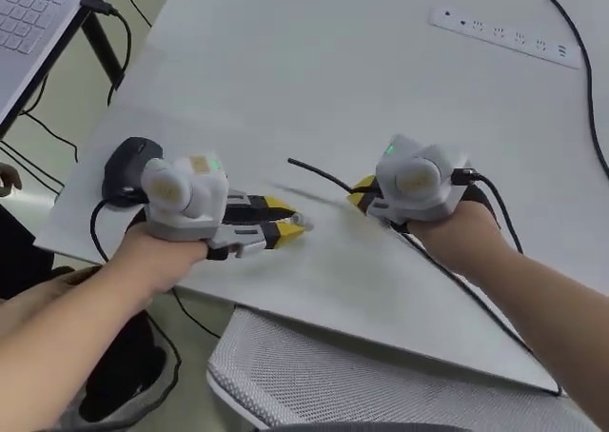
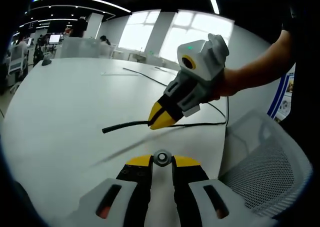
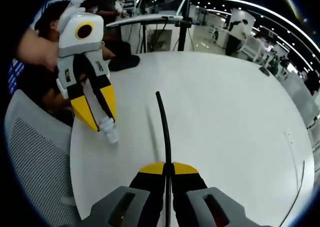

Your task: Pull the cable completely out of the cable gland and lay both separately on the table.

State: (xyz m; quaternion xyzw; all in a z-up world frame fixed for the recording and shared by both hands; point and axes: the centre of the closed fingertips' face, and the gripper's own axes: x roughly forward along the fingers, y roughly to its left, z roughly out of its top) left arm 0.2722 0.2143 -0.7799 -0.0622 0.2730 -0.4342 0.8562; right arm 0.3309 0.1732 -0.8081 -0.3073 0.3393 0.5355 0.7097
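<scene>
My left gripper (image 1: 288,225) is shut on a small pale cable gland (image 1: 301,223), held just above the white table (image 1: 333,70). In the left gripper view the gland (image 2: 162,157) sits round and grey between my yellow jaw tips. My right gripper (image 1: 361,193) is shut on a thin black cable (image 1: 319,173), whose free end points left. In the right gripper view the cable (image 3: 163,122) runs straight up from my jaws, and the left gripper (image 3: 102,123) holds the gland (image 3: 109,130) off to its left. Cable and gland are apart, with a gap between them.
A white power strip (image 1: 504,36) lies at the far right, with a black lead (image 1: 582,80) beside it. A laptop (image 1: 29,13) stands at the top left. A black device (image 1: 128,161) rests near the table's left edge, and a mesh chair (image 1: 314,380) sits below the front edge.
</scene>
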